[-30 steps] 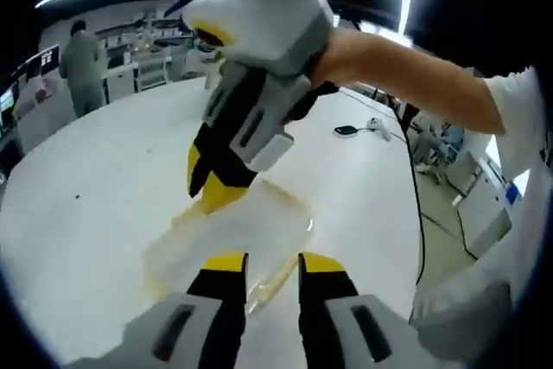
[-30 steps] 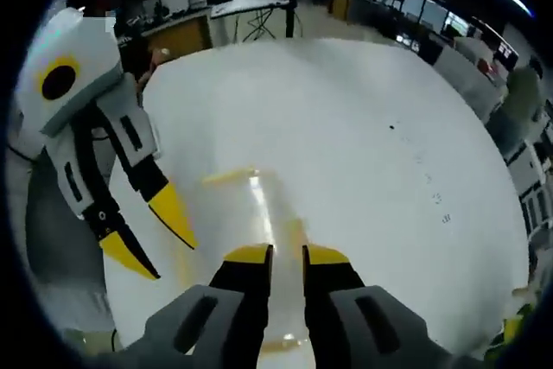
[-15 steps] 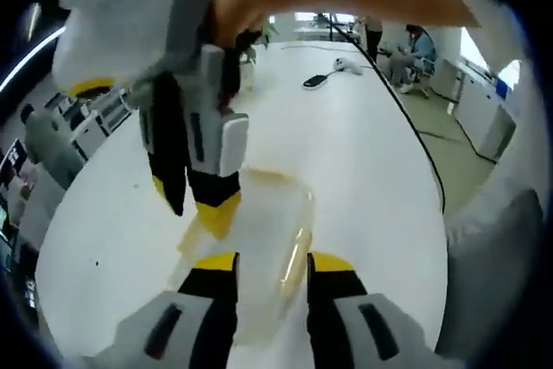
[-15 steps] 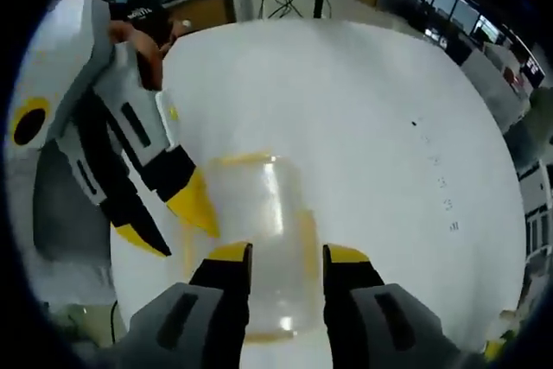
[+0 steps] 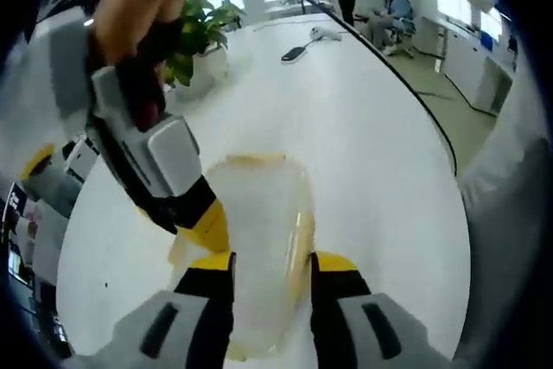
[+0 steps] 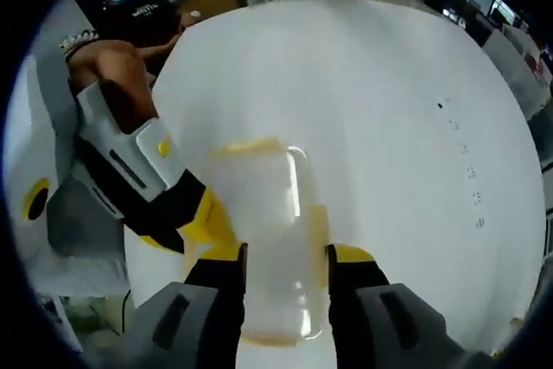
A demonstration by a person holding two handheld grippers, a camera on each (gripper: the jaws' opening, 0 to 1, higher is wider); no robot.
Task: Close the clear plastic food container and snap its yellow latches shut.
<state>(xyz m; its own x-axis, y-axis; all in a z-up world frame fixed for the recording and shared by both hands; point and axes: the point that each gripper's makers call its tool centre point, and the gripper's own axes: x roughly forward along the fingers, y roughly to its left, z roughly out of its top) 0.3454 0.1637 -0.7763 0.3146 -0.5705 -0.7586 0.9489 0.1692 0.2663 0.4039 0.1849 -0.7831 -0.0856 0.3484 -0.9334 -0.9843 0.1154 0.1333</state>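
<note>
Both grippers are closing in on the clear container (image 5: pixel 259 239) since a second ago; our left gripper (image 5: pixel 270 258) and right gripper (image 6: pixel 285 254) are straddling it, jaws apart, pressing latches at 6 o'clock on the white table (image 6: pixel 371 110)

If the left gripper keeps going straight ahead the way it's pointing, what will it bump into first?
Most likely the clear plastic container. It lies on the white table right ahead, between the left gripper's open jaws. Depth is hard to judge; it may already be touching it.
</note>
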